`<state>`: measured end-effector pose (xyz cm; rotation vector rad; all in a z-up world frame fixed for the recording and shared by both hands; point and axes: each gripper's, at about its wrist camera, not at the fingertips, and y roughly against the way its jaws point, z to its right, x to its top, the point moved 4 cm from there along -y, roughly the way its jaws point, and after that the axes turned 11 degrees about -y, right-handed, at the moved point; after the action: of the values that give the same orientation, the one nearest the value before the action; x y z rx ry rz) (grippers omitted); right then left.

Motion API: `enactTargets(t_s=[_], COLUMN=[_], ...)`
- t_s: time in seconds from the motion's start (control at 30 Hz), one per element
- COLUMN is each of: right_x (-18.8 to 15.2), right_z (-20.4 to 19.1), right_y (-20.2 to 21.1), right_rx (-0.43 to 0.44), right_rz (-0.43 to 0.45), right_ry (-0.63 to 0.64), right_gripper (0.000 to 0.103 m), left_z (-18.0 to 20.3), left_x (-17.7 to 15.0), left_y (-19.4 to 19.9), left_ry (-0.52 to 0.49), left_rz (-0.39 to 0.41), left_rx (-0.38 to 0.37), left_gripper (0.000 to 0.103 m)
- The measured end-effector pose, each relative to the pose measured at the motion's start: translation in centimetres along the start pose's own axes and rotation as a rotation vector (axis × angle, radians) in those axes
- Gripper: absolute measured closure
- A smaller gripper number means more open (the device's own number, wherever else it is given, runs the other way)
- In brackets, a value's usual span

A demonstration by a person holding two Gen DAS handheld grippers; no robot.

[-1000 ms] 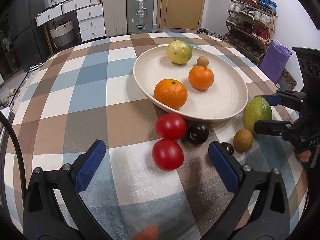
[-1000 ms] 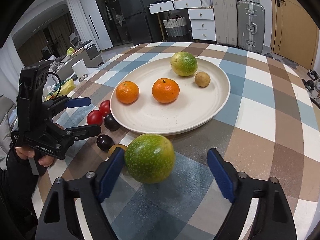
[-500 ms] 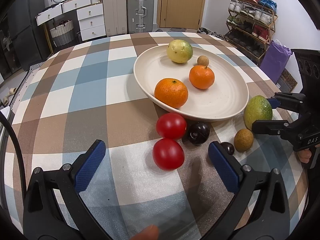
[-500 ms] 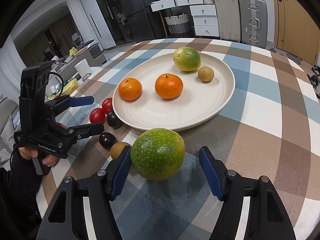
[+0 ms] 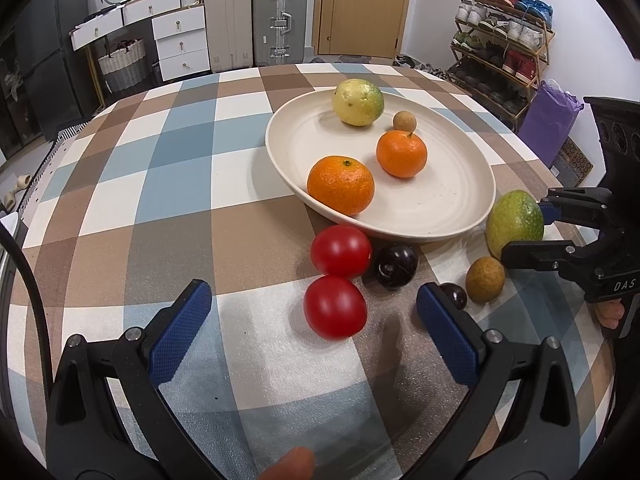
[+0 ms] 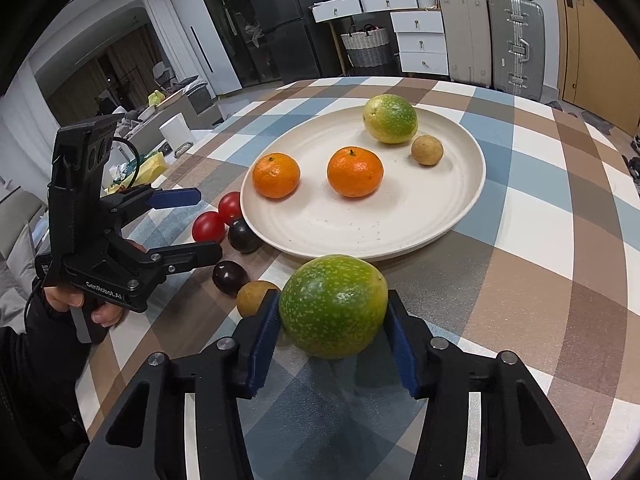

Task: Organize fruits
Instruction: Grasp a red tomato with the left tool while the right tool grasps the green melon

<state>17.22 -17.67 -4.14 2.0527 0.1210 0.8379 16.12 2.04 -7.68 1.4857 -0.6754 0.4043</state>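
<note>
Four fruits sit on the plate (image 6: pixel 460 216), six are left on the table, and I'm closing the right gripper (image 6: pixel 332 322) on the green fruit (image 6: pixel 334 306) just beside its rim, pads about touching, while the left gripper (image 5: pixel 312 320) hangs wide open, empty.

Premises: a lived-in home — dining area open to an entryway. Evidence: checked tablecloth (image 5: pixel 168 184) on the table; shoe rack (image 5: pixel 500 52) loaded with footwear beside a wooden door (image 5: pixel 362 4); suitcases (image 5: pixel 280 20); white drawer unit (image 6: pixel 420 40); tall black refrigerator (image 6: pixel 276 16).
</note>
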Motion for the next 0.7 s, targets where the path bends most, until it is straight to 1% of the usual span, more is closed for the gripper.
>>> enactTargets(t_s=[0.03, 0.1, 0.17, 0.2, 0.27, 0.3, 0.33, 0.4, 0.47, 0.5, 0.57, 0.6, 0.63, 0.67, 0.7], right_x=[0.0, 0.1, 0.4, 0.5, 0.7, 0.8, 0.9, 1.0, 1.0, 1.0, 1.0, 1.1, 1.1, 1.1, 1.1], right_z=[-0.1, -0.1, -0.1, 0.0, 0.2, 0.3, 0.3, 0.4, 0.4, 0.4, 0.4, 0.4, 0.4, 0.4, 0.4], right_y=[0.2, 0.5, 0.9, 1.2, 1.5, 1.6, 1.6, 1.6, 1.6, 1.7, 1.6, 1.6, 1.6, 1.6, 1.6], right_rx=[0.006, 0.014, 0.024, 0.030, 0.035, 0.035, 0.034, 0.032, 0.033, 0.033, 0.033, 0.033, 0.032, 0.032, 0.032], right_rz=[0.007, 0.022, 0.043, 0.054, 0.067, 0.072, 0.072, 0.075, 0.075, 0.077, 0.078, 0.079, 0.079, 0.080, 0.080], right_ry=[0.001, 0.000, -0.008, -0.013, -0.023, -0.029, -0.031, -0.034, -0.033, -0.033, -0.033, -0.033, -0.033, -0.034, -0.034], right_gripper=[0.051, 0.051, 0.051, 0.051, 0.051, 0.051, 0.051, 0.051, 0.051, 0.051, 0.051, 0.051, 0.051, 0.051, 0.051], left_z=[0.0, 0.1, 0.2, 0.2, 0.3, 0.3, 0.4, 0.6, 0.8, 0.9, 1.0, 1.1, 1.1, 1.0, 1.0], left_x=[0.0, -0.1, -0.2, -0.2, -0.4, -0.5, -0.5, -0.6, -0.6, -0.5, -0.6, -0.6, -0.6, -0.6, -0.6], left_y=[0.0, 0.2, 0.2, 0.3, 0.2, 0.1, 0.0, 0.1, 0.3, 0.3, 0.5, 0.5, 0.5, 0.6, 0.6], left_ry=[-0.004, -0.011, -0.019, -0.021, -0.029, -0.034, -0.038, -0.052, -0.060, -0.062, -0.067, -0.069, -0.071, -0.071, -0.068], left_rz=[0.000, 0.003, -0.001, -0.006, -0.018, -0.026, -0.031, -0.030, -0.028, -0.026, -0.025, -0.025, -0.023, -0.023, -0.021], left_rx=[-0.005, -0.015, -0.034, -0.040, -0.047, -0.052, -0.056, -0.050, -0.061, -0.068, -0.076, -0.077, -0.079, -0.081, -0.086], left_gripper=[0.001, 0.006, 0.017, 0.019, 0.027, 0.030, 0.035, 0.041, 0.050, 0.053, 0.062, 0.065, 0.074, 0.076, 0.076])
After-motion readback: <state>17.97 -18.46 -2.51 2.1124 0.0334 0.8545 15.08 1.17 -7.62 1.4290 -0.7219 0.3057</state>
